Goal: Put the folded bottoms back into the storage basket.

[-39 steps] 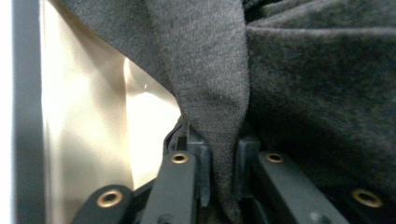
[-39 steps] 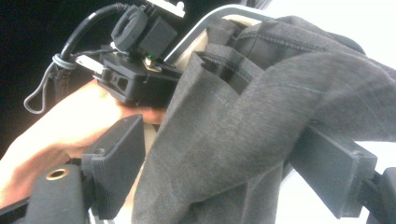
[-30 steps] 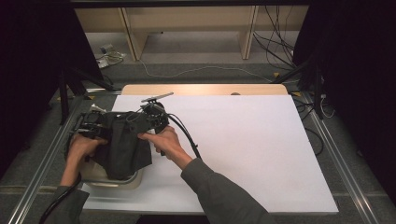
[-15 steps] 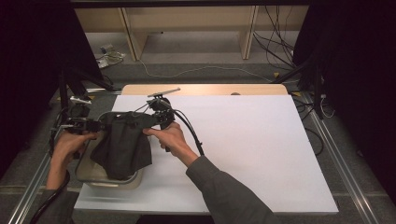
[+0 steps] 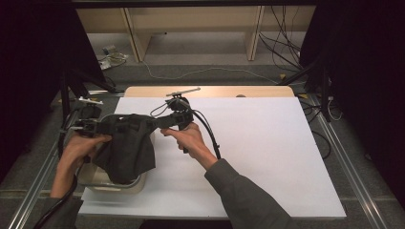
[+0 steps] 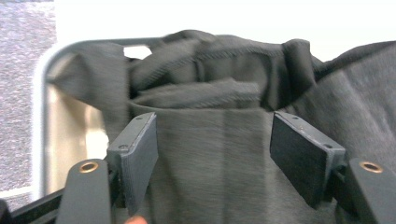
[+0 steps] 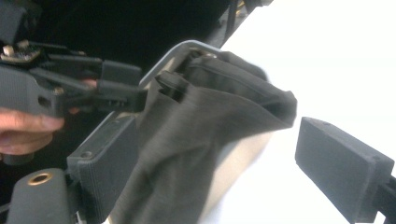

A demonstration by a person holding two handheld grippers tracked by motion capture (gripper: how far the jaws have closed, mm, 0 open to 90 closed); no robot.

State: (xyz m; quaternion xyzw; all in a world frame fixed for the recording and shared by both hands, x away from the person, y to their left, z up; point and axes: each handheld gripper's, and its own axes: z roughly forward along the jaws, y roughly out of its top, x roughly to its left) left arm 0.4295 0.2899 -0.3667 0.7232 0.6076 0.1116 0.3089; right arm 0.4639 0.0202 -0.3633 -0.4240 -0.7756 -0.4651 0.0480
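Observation:
A dark grey cloth (image 5: 126,152) hangs spread between my two grippers above a metal tray (image 5: 95,183) at the table's left. Its lower part droops into the tray. My left gripper (image 5: 100,126) is at the cloth's left top corner. Its jaws have just been opening; in the left gripper view the cloth (image 6: 210,154) lies between the left gripper's (image 6: 212,119) parted pads, unpressed. My right gripper (image 5: 162,121) is at the cloth's right top corner. In the right gripper view the cloth (image 7: 187,140) rests against one pad of the right gripper (image 7: 215,126), the other pad apart.
The white table top (image 5: 267,143) stretches to the right of the tray. A wooden strip (image 5: 215,90) runs along its far edge. Metal rails (image 5: 344,143) flank the table, and cables (image 5: 286,52) lie on the floor beyond it.
Both hands have risen from the tray and moved apart, drawing the bunched cloth up and out wide. The right hand went rightward.

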